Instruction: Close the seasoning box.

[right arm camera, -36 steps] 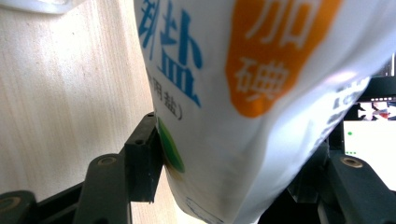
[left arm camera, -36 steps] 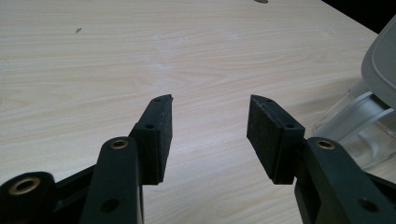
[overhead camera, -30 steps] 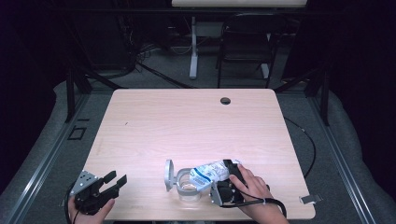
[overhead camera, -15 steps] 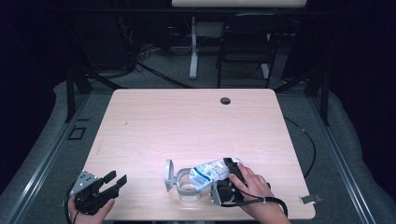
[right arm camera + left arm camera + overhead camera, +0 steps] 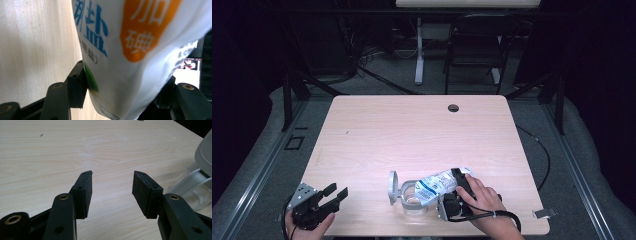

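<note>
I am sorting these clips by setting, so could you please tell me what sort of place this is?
Probably a lab or recording room, not a kitchen: a bare wooden table with a cable hole stands on grey flooring, with dark surroundings, loose cables and a folding chair behind it.

White salt bag (image 5: pixel 439 183) with blue and orange print, clamped between the right gripper (image 5: pixel 457 190) jaws, tilted with its mouth down over the jar. Clear glass jar (image 5: pixel 413 199) upright just left of that gripper, grey hinged lid (image 5: pixel 392 187) flipped open.
</note>
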`<action>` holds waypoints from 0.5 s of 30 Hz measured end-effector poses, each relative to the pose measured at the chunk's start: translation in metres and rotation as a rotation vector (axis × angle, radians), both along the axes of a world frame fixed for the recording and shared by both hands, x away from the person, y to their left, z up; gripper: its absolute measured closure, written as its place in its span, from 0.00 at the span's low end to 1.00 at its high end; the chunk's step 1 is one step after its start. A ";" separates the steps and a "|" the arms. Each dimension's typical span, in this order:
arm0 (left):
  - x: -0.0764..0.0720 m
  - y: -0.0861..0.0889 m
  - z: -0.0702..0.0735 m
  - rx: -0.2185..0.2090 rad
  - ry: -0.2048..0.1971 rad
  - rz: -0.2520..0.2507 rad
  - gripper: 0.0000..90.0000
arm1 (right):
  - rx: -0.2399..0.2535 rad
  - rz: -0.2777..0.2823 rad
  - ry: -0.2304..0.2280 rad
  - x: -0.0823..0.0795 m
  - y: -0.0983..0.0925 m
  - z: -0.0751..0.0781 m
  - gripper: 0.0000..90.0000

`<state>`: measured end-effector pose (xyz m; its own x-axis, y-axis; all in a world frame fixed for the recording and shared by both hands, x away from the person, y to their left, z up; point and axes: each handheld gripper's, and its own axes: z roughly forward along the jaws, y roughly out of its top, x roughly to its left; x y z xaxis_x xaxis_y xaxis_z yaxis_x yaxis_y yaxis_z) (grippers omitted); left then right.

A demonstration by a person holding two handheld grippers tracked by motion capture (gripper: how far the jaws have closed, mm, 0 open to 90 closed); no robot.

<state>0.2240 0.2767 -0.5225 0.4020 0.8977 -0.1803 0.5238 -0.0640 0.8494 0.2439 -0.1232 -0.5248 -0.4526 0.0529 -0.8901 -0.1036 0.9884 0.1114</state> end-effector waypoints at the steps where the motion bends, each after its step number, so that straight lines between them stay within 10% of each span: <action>1: 0.000 0.000 0.000 0.002 0.003 -0.001 0.56 | -0.006 0.001 -0.005 0.000 0.000 0.000 0.45; 15: 0.000 0.000 0.000 0.002 0.000 0.001 0.56 | -0.058 0.019 -0.031 0.000 0.002 0.002 0.45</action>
